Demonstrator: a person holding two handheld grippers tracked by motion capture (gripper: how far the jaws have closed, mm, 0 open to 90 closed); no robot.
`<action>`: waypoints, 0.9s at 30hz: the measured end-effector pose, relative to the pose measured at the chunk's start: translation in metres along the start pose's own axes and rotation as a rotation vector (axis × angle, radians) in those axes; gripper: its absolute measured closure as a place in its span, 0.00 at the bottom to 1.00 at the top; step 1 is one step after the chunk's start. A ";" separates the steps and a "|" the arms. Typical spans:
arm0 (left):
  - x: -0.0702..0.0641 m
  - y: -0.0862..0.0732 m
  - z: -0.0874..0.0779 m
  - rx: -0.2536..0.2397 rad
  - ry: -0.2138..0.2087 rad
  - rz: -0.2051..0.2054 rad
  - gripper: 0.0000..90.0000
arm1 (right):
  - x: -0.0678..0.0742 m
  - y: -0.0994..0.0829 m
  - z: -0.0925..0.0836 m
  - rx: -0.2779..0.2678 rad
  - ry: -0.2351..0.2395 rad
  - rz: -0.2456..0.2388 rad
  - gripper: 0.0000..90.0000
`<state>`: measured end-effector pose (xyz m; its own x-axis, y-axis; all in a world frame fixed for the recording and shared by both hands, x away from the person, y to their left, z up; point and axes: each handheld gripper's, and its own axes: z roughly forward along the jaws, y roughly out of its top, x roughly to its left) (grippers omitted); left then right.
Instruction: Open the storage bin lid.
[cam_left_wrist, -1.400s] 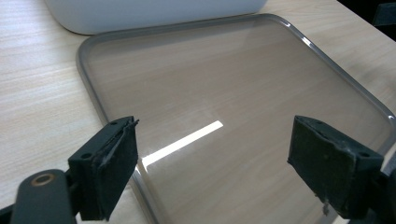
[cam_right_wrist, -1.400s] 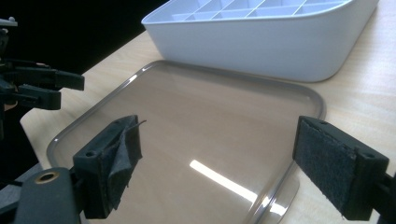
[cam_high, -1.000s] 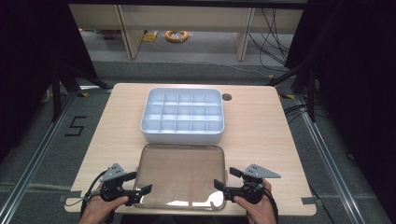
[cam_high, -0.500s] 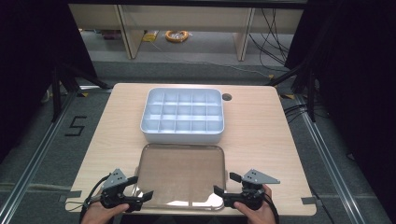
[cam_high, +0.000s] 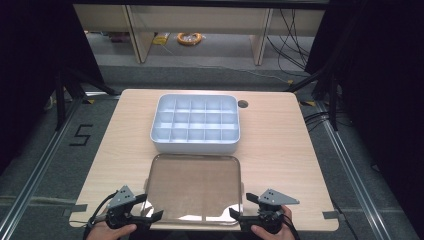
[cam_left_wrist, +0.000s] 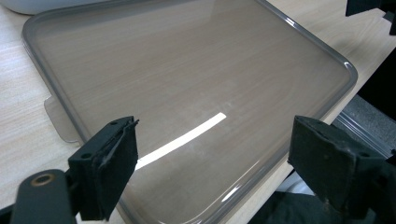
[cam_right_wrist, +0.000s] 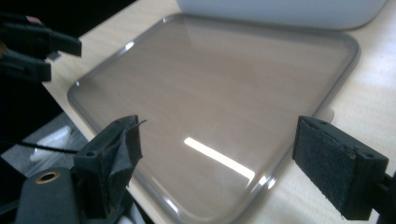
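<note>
High view shows the clear lid (cam_high: 192, 187) lying flat on the near half of the table (cam_high: 280, 145), just on the near side of the white compartment box (cam_high: 196, 123), its near edge at or slightly over the table's near edge. The left gripper (cam_high: 150, 216) sits at the lid's near-left corner and the right gripper (cam_high: 239, 215) at its near-right corner, each pointing inward toward the other across the near edge. Both are spread wide and hold nothing. In the left gripper view the lid (cam_left_wrist: 187, 93) stretches away between the two black jaws, one jaw over the rim, the other out beyond the corner, past the table edge. The right gripper view mirrors this: the lid (cam_right_wrist: 219, 98) lies ahead, its corner between the jaws, the box's wall beyond it. The lid is nearly square, a little longer left to right, matching the box. Neither hand is nearer; they stand evenly at the two near corners. The relation that matters, I judge, is that the box lies straight beyond the lid, so a lift and a carry toward the far side should seat it.
</note>
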<state>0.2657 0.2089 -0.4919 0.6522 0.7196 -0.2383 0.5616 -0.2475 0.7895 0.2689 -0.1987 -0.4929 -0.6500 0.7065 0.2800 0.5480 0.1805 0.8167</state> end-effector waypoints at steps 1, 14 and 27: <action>-0.001 -0.001 0.001 -0.013 -0.002 0.000 0.17 | 0.001 -0.001 -0.001 0.011 0.003 0.002 0.18; -0.010 -0.011 -0.003 0.028 -0.029 0.021 0.17 | 0.007 -0.014 -0.014 0.047 -0.019 0.020 0.18; -0.006 -0.015 -0.007 0.043 -0.011 -0.034 0.17 | 0.004 -0.017 -0.019 0.068 -0.032 0.005 0.19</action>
<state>0.2502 0.2126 -0.4985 0.6375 0.7213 -0.2709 0.6048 -0.2506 0.7559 0.2473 -0.2119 -0.4968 -0.6308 0.7288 0.2665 0.5861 0.2224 0.7791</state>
